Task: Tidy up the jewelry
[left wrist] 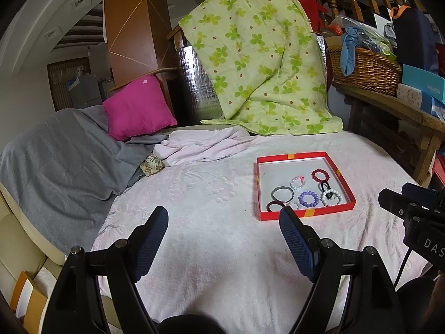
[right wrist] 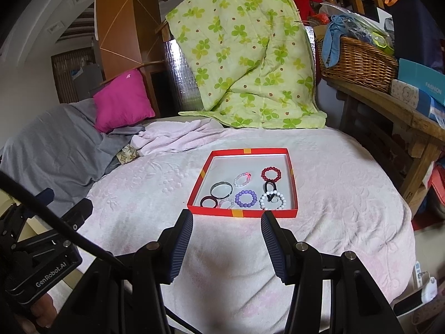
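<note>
A red tray lay on the pink blanket of the bed, toward its right edge. Inside the tray, the dark red bead bracelet was near the far right corner, the purple bead bracelet and the white bead bracelet lay along the near edge, and a grey bangle was at the left side. The right gripper hovered just before the near edge, half open and holding nothing. The left gripper stood wide and empty over the bare blanket, left of the tray.
</note>
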`<move>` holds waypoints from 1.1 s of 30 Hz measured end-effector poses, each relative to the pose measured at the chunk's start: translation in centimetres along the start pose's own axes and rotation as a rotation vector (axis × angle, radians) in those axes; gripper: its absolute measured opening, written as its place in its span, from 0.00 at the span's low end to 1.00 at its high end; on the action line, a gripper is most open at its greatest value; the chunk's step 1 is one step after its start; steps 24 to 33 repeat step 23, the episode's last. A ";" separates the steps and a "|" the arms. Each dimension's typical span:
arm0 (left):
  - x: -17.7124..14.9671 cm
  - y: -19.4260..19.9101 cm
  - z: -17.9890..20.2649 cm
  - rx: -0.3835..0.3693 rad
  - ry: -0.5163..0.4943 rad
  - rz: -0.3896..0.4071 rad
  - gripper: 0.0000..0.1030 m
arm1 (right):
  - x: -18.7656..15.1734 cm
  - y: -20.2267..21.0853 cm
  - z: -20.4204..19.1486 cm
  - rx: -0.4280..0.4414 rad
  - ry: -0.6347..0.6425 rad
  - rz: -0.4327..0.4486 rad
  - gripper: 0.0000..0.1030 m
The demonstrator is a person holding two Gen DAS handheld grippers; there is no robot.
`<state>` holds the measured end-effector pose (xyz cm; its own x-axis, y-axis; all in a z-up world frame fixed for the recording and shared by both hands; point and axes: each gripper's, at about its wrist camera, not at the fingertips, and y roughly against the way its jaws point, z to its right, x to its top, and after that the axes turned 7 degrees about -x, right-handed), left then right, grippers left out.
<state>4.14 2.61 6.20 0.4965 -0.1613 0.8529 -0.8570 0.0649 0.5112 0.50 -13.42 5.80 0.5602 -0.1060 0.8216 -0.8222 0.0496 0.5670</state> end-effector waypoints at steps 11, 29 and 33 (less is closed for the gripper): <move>0.8 -0.9 -0.4 0.009 0.013 -0.001 0.80 | 1.3 -1.1 -0.1 -0.012 0.011 -0.007 0.54; 1.9 -5.2 -2.5 -0.026 0.091 -0.002 0.80 | 3.3 -4.8 1.1 -0.017 0.002 -0.028 0.54; 1.9 -5.2 -2.5 -0.026 0.091 -0.002 0.80 | 3.3 -4.8 1.1 -0.017 0.002 -0.028 0.54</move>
